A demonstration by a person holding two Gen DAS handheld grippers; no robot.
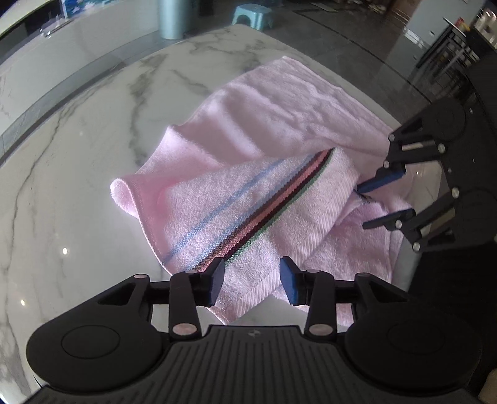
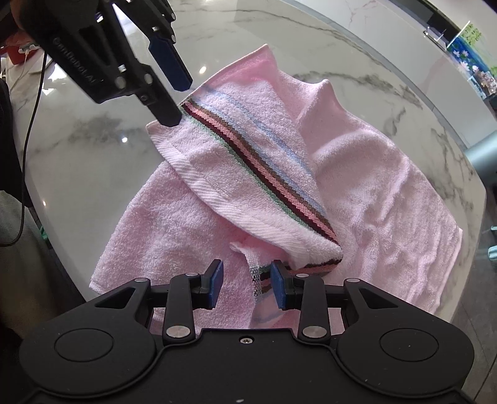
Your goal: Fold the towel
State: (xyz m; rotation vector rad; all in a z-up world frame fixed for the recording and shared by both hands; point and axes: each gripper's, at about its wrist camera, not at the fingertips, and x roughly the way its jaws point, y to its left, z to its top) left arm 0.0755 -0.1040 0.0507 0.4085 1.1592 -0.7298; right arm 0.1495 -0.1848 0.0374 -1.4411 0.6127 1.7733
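Observation:
A pink towel (image 1: 279, 118) with a band of blue, brown, pink and green stripes lies partly folded on the white marble table (image 1: 77, 186). Its striped end is laid over the plain part (image 2: 372, 186). My left gripper (image 1: 252, 281) is open just above the near corner of the striped flap, and its pads touch nothing. In the right wrist view the left gripper (image 2: 178, 102) stands at that same corner. My right gripper (image 2: 247, 284) is open too. A narrow striped hem strip (image 2: 255, 281) lies between its pads without being pressed. In the left wrist view the right gripper (image 1: 362, 206) sits at the flap's right end.
The table's rounded edge (image 1: 357, 90) runs close behind the towel, with dark glossy floor beyond. A teal stool (image 1: 251, 15) and a pale blue cylinder (image 1: 172, 18) stand on that floor. A black cable (image 2: 29, 140) hangs at the left of the right wrist view.

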